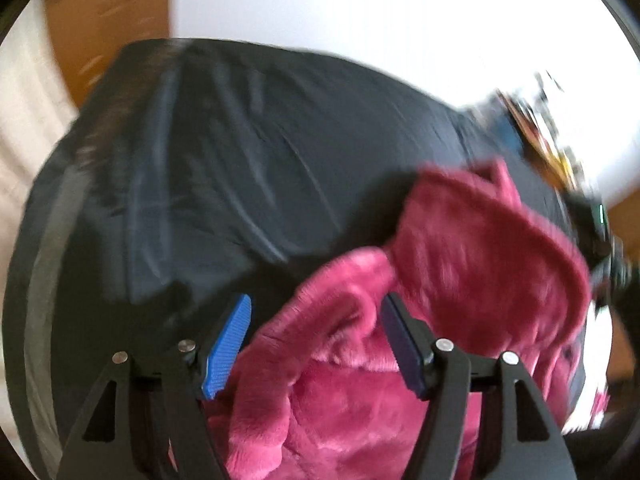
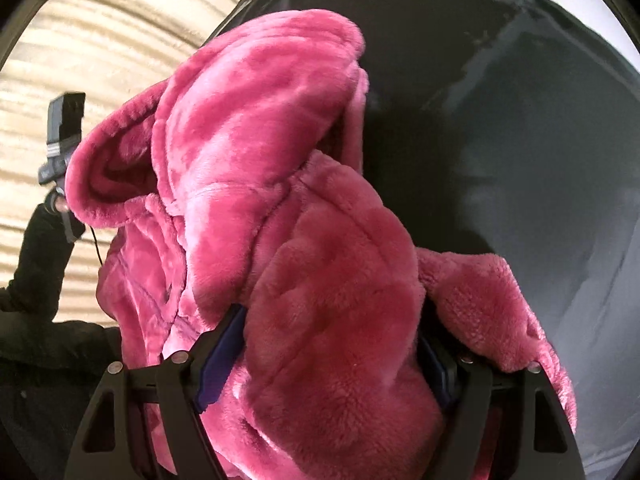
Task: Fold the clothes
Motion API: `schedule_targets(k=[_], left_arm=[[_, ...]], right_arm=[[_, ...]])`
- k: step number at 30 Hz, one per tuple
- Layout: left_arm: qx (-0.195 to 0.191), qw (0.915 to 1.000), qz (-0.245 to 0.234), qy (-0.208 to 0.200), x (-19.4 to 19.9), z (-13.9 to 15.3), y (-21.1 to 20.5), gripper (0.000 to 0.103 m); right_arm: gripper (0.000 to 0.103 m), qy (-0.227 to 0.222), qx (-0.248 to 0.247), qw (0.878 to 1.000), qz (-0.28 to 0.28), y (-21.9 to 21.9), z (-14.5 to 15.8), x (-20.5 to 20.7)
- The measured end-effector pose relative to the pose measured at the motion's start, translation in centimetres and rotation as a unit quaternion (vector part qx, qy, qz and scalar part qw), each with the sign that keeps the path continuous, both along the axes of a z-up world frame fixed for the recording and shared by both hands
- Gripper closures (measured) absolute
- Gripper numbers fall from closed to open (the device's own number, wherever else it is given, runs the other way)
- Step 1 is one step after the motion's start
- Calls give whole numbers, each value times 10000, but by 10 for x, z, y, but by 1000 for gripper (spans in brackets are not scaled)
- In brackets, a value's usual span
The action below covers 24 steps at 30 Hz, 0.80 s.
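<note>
Black sheet covers the bed and takes up most of both views, with pale striped rug and a strip of wood floor beyond its edge. Pink fleece robe lies heaped on the sheet, its hood gaping toward the bed's edge; no basket or bin shows, so nothing is inside anything. Right gripper points steeply down, a thick fold of the robe filling the gap between its jaws and pressed by both, so it is clamped on the robe. Left gripper also tilts down over the robe; its jaws stand apart, with fleece below the gap but neither blue pad touching it. A black sleeve holds that gripper.
</note>
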<state>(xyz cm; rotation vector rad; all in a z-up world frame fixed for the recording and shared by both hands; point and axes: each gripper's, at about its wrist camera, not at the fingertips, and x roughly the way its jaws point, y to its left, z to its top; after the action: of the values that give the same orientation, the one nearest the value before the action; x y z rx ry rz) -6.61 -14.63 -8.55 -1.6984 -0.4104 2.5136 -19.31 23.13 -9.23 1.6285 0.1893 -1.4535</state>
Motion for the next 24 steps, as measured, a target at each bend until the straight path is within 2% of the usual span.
schedule_targets(k=[4,8,9,10,11,12,13,16,19,21,24], left_arm=[[-196,9989,-415,-58,7,-6,7,32],[-231,9993,-245,-189,10,-17,-8,32],[-219,9993,-179,-224,10,-21,-13,32],[-188,9994,-157,-255,10,-22,-15,36],[-155,9994,-137,-285,11,-23,-17,51],[-123,9994,-118,-315,11,-25,-19,61],[-91,9993,-98,-345,11,-26,-21,78],[-17,9992,-90,-382,14,-28,-24,86],[-30,9995,-175,-273,12,-22,-17,88],[10,9998,-167,-129,15,-16,-18,88],[27,9998,-147,93,18,-5,-22,88]], right_arm=[[23,186,-9,9998,29,1,2,9],[24,543,184,9983,-140,-3,7,22],[30,704,291,9968,-227,-5,9,26],[42,880,389,9949,-308,-6,12,31],[48,1074,453,9923,-412,-7,18,37],[63,1271,510,9892,-522,-8,24,42],[74,1468,566,9855,-632,-9,31,48],[80,2130,781,9711,-740,-16,53,78],[80,2412,824,9628,-894,-13,72,108],[80,2425,767,9609,-1095,-14,87,121],[80,2308,654,9601,-1434,-22,108,120]])
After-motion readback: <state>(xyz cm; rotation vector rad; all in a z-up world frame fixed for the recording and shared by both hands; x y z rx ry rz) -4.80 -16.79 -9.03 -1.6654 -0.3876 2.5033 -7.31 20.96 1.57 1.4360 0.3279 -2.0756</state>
